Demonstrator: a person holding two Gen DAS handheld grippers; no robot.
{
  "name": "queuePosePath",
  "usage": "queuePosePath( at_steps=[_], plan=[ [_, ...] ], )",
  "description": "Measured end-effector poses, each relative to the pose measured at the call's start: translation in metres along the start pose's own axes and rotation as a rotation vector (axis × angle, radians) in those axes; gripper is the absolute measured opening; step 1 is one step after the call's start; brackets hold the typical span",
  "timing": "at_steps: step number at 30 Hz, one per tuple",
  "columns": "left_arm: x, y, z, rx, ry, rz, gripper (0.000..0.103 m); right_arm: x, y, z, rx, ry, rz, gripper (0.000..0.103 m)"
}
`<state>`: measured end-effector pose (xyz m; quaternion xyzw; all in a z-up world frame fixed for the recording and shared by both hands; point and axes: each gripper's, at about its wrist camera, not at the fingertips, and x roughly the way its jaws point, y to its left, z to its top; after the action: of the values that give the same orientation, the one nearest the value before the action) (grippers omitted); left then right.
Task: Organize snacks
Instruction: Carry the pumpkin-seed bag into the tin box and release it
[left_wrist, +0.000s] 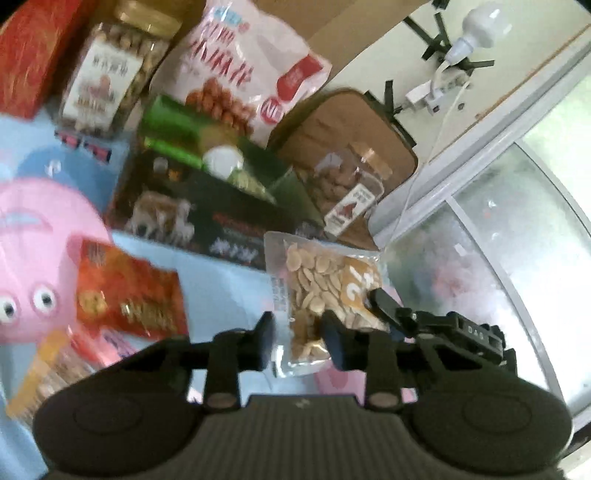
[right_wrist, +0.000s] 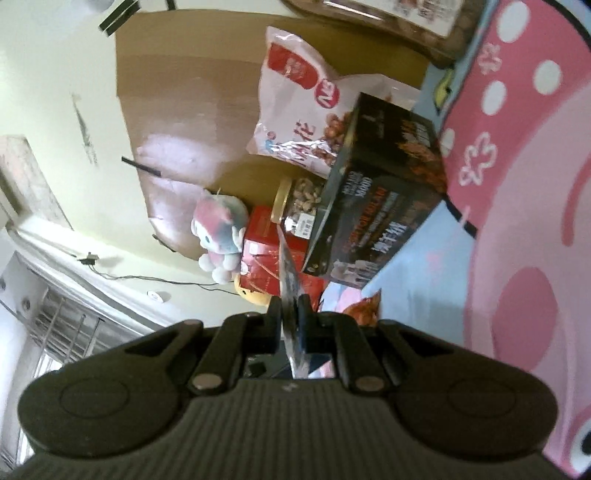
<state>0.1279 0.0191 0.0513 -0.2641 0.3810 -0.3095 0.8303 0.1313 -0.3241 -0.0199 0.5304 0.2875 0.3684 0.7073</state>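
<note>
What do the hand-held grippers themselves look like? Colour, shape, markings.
Both are matte black. The left hand-held gripper has a ribbed central body flanked by two rounded housings with circular recesses, linkage arms on silver pivot pins, and flat rectangular finger pads. The right hand-held gripper looks the same build. In the left view its side shows small pale lettering, too blurred to read. No cables or sleeves are visible.

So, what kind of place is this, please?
Probably a home, perhaps a child's room: a cartoon-print cloth carries the snacks, a plush toy sits by the wall, and a window is nearby.
</note>
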Motion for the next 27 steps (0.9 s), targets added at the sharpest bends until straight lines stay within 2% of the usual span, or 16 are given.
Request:
queuePosePath(
  at_steps=[4,7,11,17,20,23,25,26,27],
  plan=[
    [-0.008,-0.007,0.030,0.056,-0.049,0.046,0.026,0.018,0.021,0.012,-0.098,0.010,-0.047,0.011],
    [-0.008,-0.009,0.054,0.106,-0.096,0.105,0.026,0.045,0.050,0.022,-0.261,0.006,-0.121,0.011],
    [0.007,0.008,0.087,0.097,-0.118,0.184,0.026,0.090,0.073,0.036,-0.425,0.003,-0.219,0.011],
    [0.026,0.031,0.107,0.101,-0.143,0.310,0.025,0.154,0.074,0.047,-0.626,0.031,-0.378,0.014],
    [0.034,0.039,0.114,0.089,-0.143,0.347,0.026,0.171,0.064,0.056,-0.623,0.043,-0.394,0.015],
    [0.042,0.040,0.114,0.126,-0.148,0.400,0.028,0.190,0.060,0.051,-0.726,0.042,-0.480,0.023],
    [0.039,0.037,0.111,0.128,-0.144,0.384,0.028,0.199,0.061,0.046,-0.781,0.036,-0.560,0.038],
    [0.034,0.034,0.108,0.128,-0.151,0.358,0.029,0.197,0.060,0.045,-0.805,-0.001,-0.602,0.049],
    [0.028,0.030,0.105,0.134,-0.160,0.339,0.030,0.189,0.061,0.044,-0.818,-0.052,-0.614,0.056]
  ],
)
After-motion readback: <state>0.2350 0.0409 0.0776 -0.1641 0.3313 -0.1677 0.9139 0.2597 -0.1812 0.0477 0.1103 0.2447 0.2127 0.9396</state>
